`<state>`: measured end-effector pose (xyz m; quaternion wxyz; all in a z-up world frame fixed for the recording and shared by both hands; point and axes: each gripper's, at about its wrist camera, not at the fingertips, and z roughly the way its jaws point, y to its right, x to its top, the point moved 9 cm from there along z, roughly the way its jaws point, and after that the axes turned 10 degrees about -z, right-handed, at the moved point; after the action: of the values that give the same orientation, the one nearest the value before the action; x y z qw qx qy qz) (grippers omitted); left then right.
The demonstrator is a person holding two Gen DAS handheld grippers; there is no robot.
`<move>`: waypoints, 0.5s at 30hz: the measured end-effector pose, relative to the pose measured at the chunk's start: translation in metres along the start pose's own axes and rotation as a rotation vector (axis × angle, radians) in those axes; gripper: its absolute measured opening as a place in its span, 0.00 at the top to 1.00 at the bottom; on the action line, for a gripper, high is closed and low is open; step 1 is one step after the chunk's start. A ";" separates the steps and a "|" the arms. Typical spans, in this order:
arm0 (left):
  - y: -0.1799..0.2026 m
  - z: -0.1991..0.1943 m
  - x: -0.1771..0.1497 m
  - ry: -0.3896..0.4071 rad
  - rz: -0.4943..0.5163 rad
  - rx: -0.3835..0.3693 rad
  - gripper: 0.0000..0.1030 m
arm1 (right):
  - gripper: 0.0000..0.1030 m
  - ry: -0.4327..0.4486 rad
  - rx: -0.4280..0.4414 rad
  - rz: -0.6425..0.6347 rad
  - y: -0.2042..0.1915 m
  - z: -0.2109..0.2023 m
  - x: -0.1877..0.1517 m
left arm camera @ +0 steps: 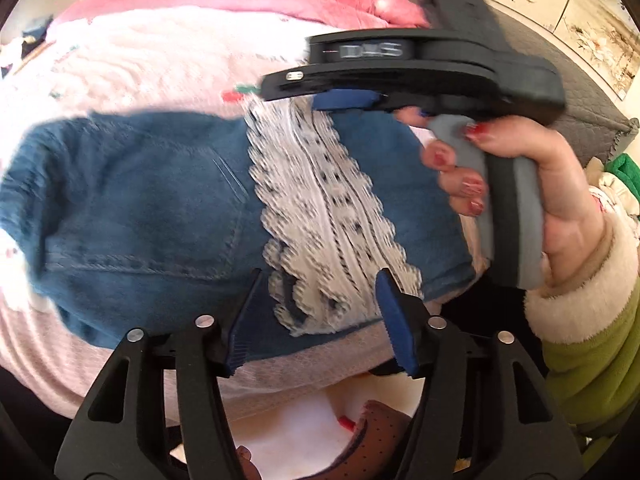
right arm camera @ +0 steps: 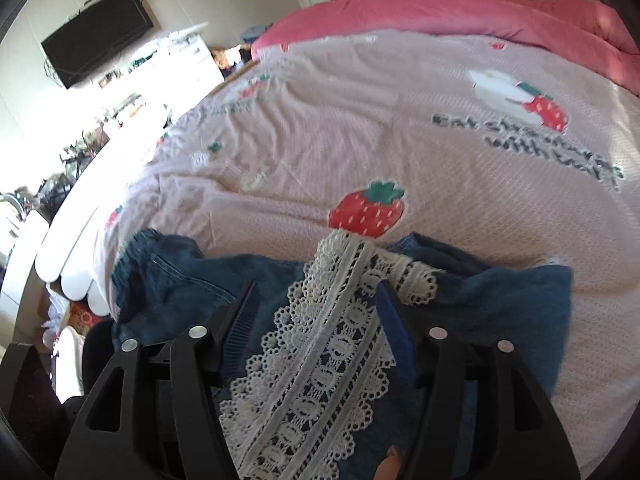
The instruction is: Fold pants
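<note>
Pants (left arm camera: 152, 208): blue denim with a broad white lace band (left arm camera: 320, 216), lying folded into a compact bundle on the bed (right arm camera: 320, 136), near the bed's close edge. Bed cover is pale pink with strawberry prints and dark lettering; a deeper pink quilt (right arm camera: 460, 8) lies along the far side.

Left gripper (left arm camera: 316, 320): fingers (left arm camera: 394, 320) stand apart, pads not pressing on anything. Lace band and denim edge show in the gap between them, beneath the tips; nothing is gripped.

Right gripper (right arm camera: 316, 328): fingers (right arm camera: 394, 328) also stand apart, wide gap. Lace band (right arm camera: 320, 360) runs up through the gap, denim on either side of it. Pads do not pinch the cloth. Whether the tips touch the fabric cannot be told.

Left wrist view: right gripper's body (left arm camera: 420, 68) seen side-on above the pants' far edge, its blue finger pad just over the lace. Person's right hand (left arm camera: 520, 188) wraps the grey handle; cream cuff, green sleeve (left arm camera: 592, 344) behind it.

Right wrist view: wall-mounted dark screen (right arm camera: 96, 36) and cluttered white furniture at far left. Both views are slightly motion-blurred.
</note>
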<state>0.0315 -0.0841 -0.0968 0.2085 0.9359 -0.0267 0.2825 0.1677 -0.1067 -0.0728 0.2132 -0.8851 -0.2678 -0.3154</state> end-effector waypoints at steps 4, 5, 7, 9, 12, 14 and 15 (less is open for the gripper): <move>-0.007 -0.022 0.010 0.062 -0.008 0.027 0.38 | 0.26 0.046 -0.021 -0.028 -0.004 -0.026 0.007; -0.009 -0.025 0.013 0.076 -0.010 0.038 0.35 | 0.23 0.058 -0.025 -0.035 -0.005 -0.032 0.009; -0.016 -0.034 0.019 0.103 -0.022 0.056 0.30 | 0.21 0.083 -0.024 -0.045 -0.008 -0.044 0.012; -0.019 -0.043 0.020 0.125 -0.034 0.072 0.26 | 0.17 0.095 -0.018 -0.054 -0.012 -0.050 0.014; -0.030 -0.056 0.025 0.156 -0.064 0.114 0.17 | 0.13 0.106 -0.027 -0.088 -0.021 -0.059 0.018; -0.037 -0.063 0.026 0.169 -0.082 0.125 0.14 | 0.11 0.112 -0.027 -0.107 -0.026 -0.062 0.020; -0.041 -0.066 0.025 0.177 -0.092 0.142 0.10 | 0.11 0.113 -0.026 -0.112 -0.029 -0.063 0.020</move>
<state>0.0253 -0.0182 -0.0490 0.1562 0.9200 0.0549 0.3553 0.1357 -0.1124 -0.0082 0.1983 -0.8521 -0.3004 -0.3800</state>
